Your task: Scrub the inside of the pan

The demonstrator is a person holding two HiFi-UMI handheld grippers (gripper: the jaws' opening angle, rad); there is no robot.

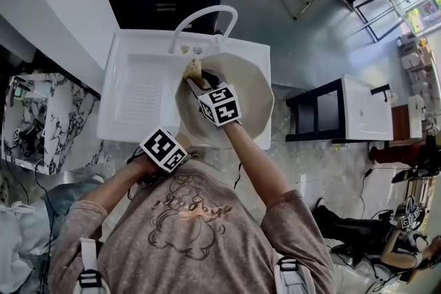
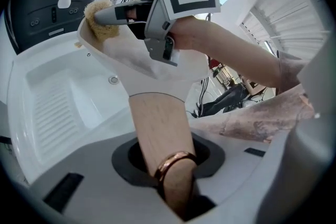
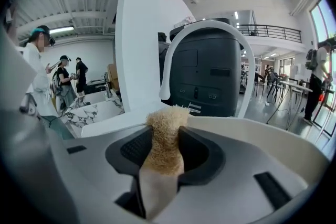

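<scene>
Sink (image 1: 110, 103) and ribbed drainboard (image 1: 141, 89) are moulded in one white piece. The drainboard lies on the left and the basin on the right, below an arched white faucet (image 1: 207, 12). A cream pan (image 1: 251, 96) sits in the basin, tipped so its pale inside faces up toward the person. Its wooden handle (image 2: 157, 123) runs back toward the person's body.

The left gripper (image 2: 170, 165), its marker cube (image 1: 164, 149) low in the head view, has its jaws closed tight round the end of that handle. A copper ring (image 2: 173, 162) on the handle lies right at the grip.

The right gripper (image 3: 163, 157) reaches across the pan with its cube (image 1: 220, 105) over the pan's middle. Its jaws are clamped on the stem of a tan loofah scrubber (image 3: 166, 134), whose bristly head sticks out past the fingertips. In the left gripper view the scrubber head rests at the far edge of the pan's inside, just beside the foot of the faucet, apparently touching the surface.
</scene>
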